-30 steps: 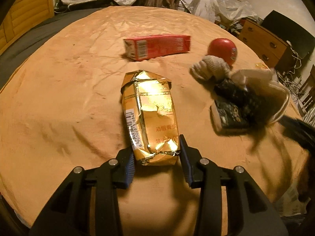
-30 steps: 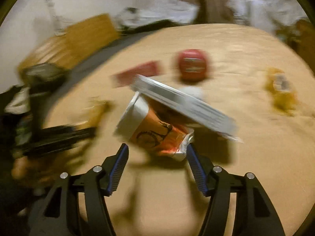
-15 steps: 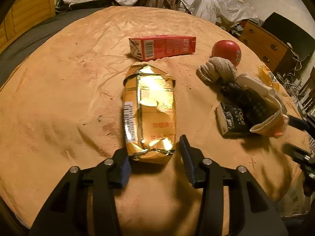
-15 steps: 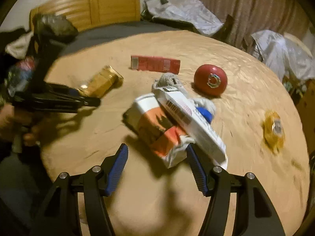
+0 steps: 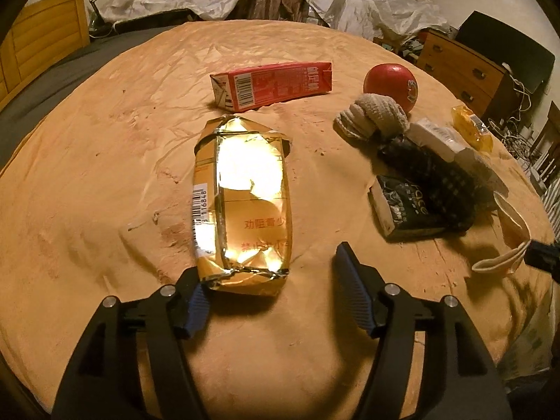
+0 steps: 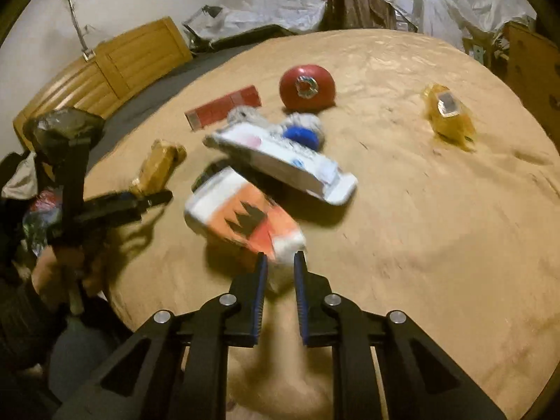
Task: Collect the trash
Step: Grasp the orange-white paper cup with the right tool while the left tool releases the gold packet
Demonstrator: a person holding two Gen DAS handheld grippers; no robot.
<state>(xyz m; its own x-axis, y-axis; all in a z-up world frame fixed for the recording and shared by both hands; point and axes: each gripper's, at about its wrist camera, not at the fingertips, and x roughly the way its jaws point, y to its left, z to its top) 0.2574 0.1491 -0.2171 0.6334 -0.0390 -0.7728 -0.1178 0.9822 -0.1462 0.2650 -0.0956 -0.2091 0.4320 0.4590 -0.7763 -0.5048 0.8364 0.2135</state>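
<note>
Right gripper (image 6: 280, 262): jaws pinched nearly together on the crumpled near end of the orange-and-white paper cup (image 6: 241, 218). Grip thin, only the rim edge caught, rest of the cup sticking out ahead and left over the tan blanket (image 6: 420, 245). White flat box (image 6: 280, 161) just beyond the cup, apparently leaning on it; contact unclear through the blur.

Left gripper (image 5: 276, 281): jaws opening, roughly half spread. Gold foil pack (image 5: 241, 203) lying flat between them, near end beside the left pad; right pad clear of it. Nothing held on that side.

For the step in hand, judged from the above:
- Lift the cup straight up and slowly; a thin pinch on soft paper likely to tear or slip.
- Watch the white box: may tip or drag along if resting on the cup.
- Keep the wrist steady, no swinging with that little purchase.
- Regrip deeper if the cup sags.

Farther out: dark tissue pack (image 5: 407, 210) under a dark patterned cloth, rolled sock (image 5: 372, 119), red ball (image 5: 392, 85), red carton (image 5: 273, 85) behind the gold pack, yellow wrapper (image 6: 448, 113) well apart to the right. Carton, gold pack and wrapper probably left to collect. No bin or bag visible in either view, so drop point unknown.
</note>
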